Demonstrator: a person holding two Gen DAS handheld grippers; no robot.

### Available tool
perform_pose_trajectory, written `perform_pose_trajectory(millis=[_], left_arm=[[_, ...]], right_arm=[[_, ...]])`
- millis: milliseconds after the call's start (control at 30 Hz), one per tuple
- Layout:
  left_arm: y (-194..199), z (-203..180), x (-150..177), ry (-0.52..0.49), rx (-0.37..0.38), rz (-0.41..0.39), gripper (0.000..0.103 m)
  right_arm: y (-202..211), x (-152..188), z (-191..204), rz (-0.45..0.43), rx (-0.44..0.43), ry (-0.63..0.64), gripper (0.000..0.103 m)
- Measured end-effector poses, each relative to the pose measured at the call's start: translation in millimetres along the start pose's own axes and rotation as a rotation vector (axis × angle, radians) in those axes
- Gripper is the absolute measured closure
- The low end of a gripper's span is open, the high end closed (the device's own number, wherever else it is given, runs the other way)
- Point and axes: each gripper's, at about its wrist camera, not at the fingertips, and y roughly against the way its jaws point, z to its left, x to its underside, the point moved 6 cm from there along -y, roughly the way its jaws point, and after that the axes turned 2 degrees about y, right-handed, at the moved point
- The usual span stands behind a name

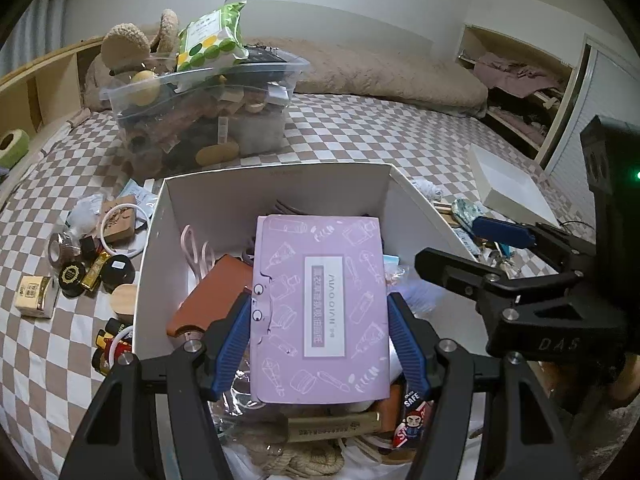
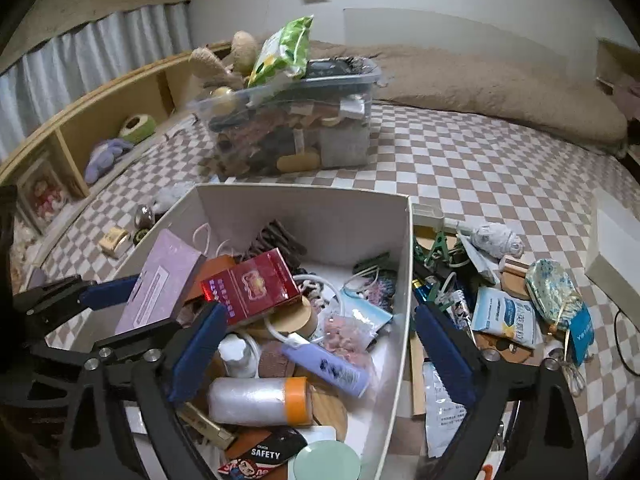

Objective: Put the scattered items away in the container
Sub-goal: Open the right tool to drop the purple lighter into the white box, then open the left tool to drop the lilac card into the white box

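Note:
A white cardboard container [image 1: 276, 170] stands on the checked bed, filled with many small items. My left gripper [image 1: 319, 304] hangs over it, its blue pads shut on the sides of a flat purple box [image 1: 320, 304]. In the right wrist view the same purple box [image 2: 160, 280] sits tilted at the container's [image 2: 304, 192] left side. My right gripper [image 2: 320, 312] stands open and wide above the container's front, with nothing pressed between its pads. A red box [image 2: 252, 284] lies tilted on the contents just ahead of its left finger. Loose packets [image 2: 504, 316] and clips lie right of the container.
Small jars and a gold box [image 1: 34, 296] are scattered left of the container. A clear plastic bin [image 1: 208, 120] packed full, with a green packet on top, stands behind it. A white lid [image 1: 508, 184] lies at the right. A beige blanket [image 2: 480, 84] runs along the far edge.

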Motion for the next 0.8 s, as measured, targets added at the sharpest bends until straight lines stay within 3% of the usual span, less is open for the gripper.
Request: perform_pose_trajectory(millis=[133,567,667,733,800], left_arm=[[1,0,-2,0.003,0.003,-0.006,0.037],[-8,-13,1,-0.033,0.017,0.017,0.037],[-10,-13,0,-0.031,0.006,0.016,0.035],[-11,-11,0,-0.019,0.006,0.015,0.025],[-10,-10,0,-0.014,0.010,0.012,0.025]], right_arm=[[6,-1,-7,-0.020,-0.025,-0.035,0.000],[18,1,-23,-0.050,-0.102,-0.138,0.000],[19,1,-24,-0.053,-0.111,-0.140,0.000],[19,2,-24,-0.055,-0.119,-0.139,0.000],[19,2,-24,-0.055,-0.115,-0.134,0.000]])
